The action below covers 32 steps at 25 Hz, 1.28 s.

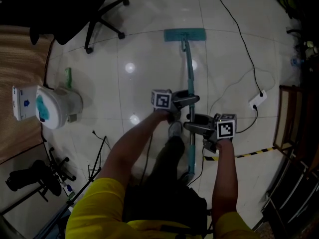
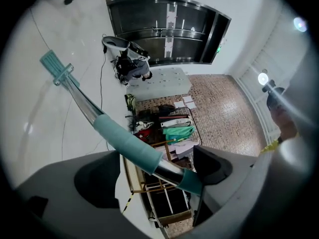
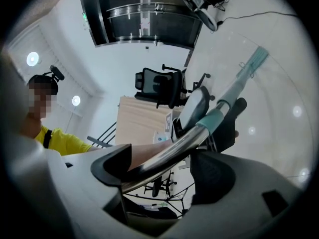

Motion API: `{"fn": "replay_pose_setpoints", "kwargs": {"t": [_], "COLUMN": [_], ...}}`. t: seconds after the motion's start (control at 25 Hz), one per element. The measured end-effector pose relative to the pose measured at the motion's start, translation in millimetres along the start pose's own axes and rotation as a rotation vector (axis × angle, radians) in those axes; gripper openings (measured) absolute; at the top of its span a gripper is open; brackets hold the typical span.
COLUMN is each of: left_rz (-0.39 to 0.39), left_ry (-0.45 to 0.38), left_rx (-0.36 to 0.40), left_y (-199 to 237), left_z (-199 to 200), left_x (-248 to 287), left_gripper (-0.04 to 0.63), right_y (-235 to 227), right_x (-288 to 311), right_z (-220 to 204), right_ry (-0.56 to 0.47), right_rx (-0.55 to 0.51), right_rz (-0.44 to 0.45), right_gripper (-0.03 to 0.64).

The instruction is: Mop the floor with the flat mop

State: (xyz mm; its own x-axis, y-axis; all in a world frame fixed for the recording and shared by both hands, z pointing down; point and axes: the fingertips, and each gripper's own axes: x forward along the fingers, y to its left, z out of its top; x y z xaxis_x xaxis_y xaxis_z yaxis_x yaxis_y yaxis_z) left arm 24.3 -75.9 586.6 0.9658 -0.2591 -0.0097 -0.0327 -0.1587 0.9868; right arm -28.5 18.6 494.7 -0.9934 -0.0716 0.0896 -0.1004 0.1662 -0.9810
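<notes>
The flat mop lies out ahead of me on the pale tiled floor, its teal head (image 1: pixel 185 34) flat on the tiles and its handle (image 1: pixel 190 73) running back toward my legs. My left gripper (image 1: pixel 187 100) is shut on the handle higher up, and my right gripper (image 1: pixel 195 126) is shut on it just below. In the left gripper view the teal grip sleeve (image 2: pixel 127 143) crosses between the jaws of the left gripper (image 2: pixel 155 176), with the mop head (image 2: pixel 55 66) far off. In the right gripper view the bare metal handle (image 3: pixel 167 151) sits across the right gripper (image 3: pixel 162 167), leading to the mop head (image 3: pixel 256 59).
A black office chair (image 1: pixel 75 9) stands at the far left, a white and teal appliance (image 1: pixel 56 106) beside a wooden desk. A power strip (image 1: pixel 257 99) and its cable lie on the floor at right, near a wooden rack (image 1: pixel 289 121) and striped tape (image 1: pixel 254 152).
</notes>
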Motion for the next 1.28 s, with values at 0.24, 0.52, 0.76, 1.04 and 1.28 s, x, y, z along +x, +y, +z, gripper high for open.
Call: {"fn": "replay_pose_setpoints", "kwargs": {"t": [0.24,0.52,0.76,1.04,1.28], "left_rz": [0.019,-0.014,0.004,0.033,0.075], "left_ry": [0.023,-0.033,-0.039,-0.06,-0.067], "left_rx": [0.115,0.097,0.055,-0.055,-0.102], "left_y": [-55.1,-123.0,-138.9,-117.5,-86.2], "left_z": [-89.8,-254.2,-389.2,-454.9,-445.1], "left_x": [-10.9,-15.5,-33.4,-44.5,-42.1], "left_gripper": [0.446,0.445,0.443,0.442,0.44], "right_y": [49.6,113.5,139.5,121.1,88.9], "right_x": [-23.5,-84.4,-117.3,-125.6,-116.9], "right_z": [-101.6,-257.5,-380.4,-439.0,-430.3], "right_ry": [0.078,0.096,0.123,0.14,0.139], "right_rx": [-0.085,-0.087,-0.031,0.068,0.086], "right_rz": [0.013,0.003,0.014,0.018,0.03], "right_gripper": [0.377,0.379,0.379,0.379,0.38]}}
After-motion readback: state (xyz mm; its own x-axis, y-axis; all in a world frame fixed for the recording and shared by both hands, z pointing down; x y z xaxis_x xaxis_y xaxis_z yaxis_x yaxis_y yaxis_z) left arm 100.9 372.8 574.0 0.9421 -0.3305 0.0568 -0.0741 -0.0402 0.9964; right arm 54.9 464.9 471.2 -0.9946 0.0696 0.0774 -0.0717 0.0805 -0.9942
